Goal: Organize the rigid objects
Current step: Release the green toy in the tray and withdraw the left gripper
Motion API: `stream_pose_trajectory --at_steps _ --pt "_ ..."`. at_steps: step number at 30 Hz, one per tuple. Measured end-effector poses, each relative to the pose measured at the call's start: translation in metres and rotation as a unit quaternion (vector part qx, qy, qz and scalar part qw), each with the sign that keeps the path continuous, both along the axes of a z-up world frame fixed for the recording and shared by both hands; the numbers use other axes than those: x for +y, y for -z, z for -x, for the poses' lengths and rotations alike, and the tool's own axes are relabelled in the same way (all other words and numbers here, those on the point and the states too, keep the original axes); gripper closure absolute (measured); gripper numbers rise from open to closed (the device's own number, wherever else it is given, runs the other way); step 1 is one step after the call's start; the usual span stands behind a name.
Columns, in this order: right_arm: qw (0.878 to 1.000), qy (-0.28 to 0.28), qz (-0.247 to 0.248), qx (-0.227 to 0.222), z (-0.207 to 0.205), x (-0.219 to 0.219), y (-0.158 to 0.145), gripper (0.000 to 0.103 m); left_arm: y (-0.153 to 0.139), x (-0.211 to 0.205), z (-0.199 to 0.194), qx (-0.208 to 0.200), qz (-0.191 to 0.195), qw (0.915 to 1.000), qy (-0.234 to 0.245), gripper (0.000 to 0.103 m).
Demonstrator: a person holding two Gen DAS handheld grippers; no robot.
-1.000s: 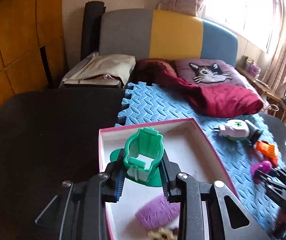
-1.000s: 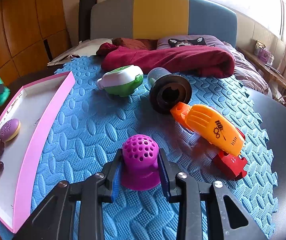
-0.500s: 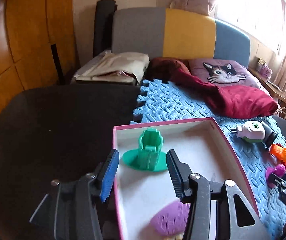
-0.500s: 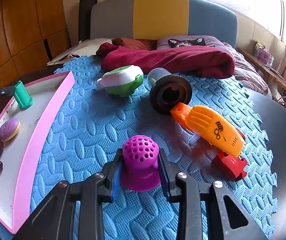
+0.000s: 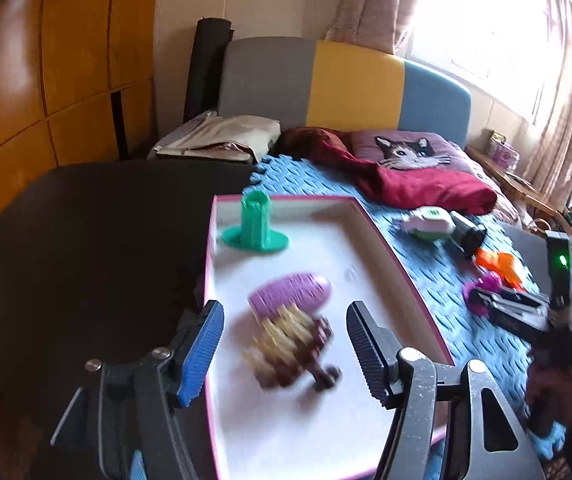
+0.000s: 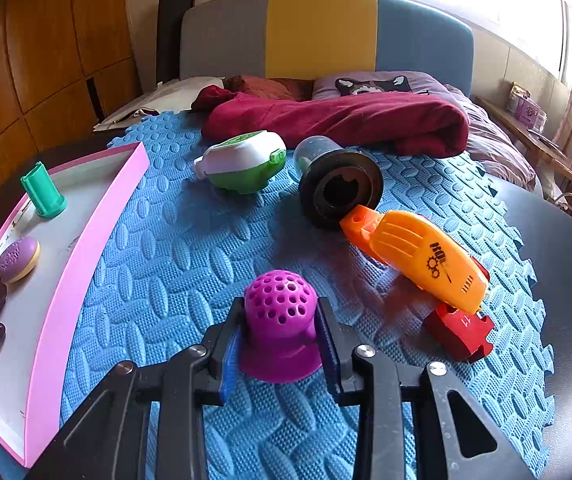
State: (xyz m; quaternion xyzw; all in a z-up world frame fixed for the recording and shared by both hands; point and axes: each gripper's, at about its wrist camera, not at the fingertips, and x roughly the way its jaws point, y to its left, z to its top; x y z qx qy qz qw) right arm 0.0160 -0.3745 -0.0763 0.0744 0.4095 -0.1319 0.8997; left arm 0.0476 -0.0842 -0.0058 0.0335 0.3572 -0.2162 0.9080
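The purple perforated dome (image 6: 279, 308) stands upright on the blue foam mat (image 6: 174, 264), directly between the narrow jaws of the right gripper (image 6: 280, 344), and the pads seem to press its sides. The pink-rimmed tray (image 6: 86, 240) lies far to the left of these jaws, so I judge the next move goes that way. The left gripper (image 5: 282, 344) hangs over the tray; its jaws have just been opening and hold nothing, with the green stand (image 5: 255, 226) left ahead of them.
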Motion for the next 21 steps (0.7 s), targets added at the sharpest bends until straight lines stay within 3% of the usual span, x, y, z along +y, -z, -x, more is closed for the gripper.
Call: stream_pose_trajectory --at_steps 5,13,15,21 --pt "1.0 -0.003 0.002 0.001 0.0 0.002 0.0 0.062 0.004 0.0 0.015 0.008 0.001 0.9999 0.006 0.036" --pt "1.0 0.01 -0.019 -0.008 0.0 -0.001 -0.001 0.062 0.003 0.01 0.019 0.015 0.015 0.9998 0.003 0.036" --pt "1.0 0.013 -0.019 -0.01 0.0 -0.003 -0.001 0.062 0.004 0.011 0.019 0.016 0.017 0.9997 0.0 0.031" --pt "1.0 0.02 0.007 0.001 -0.005 0.003 0.0 0.064 0.004 0.013 0.02 0.015 0.01 0.9997 -0.015 0.028"
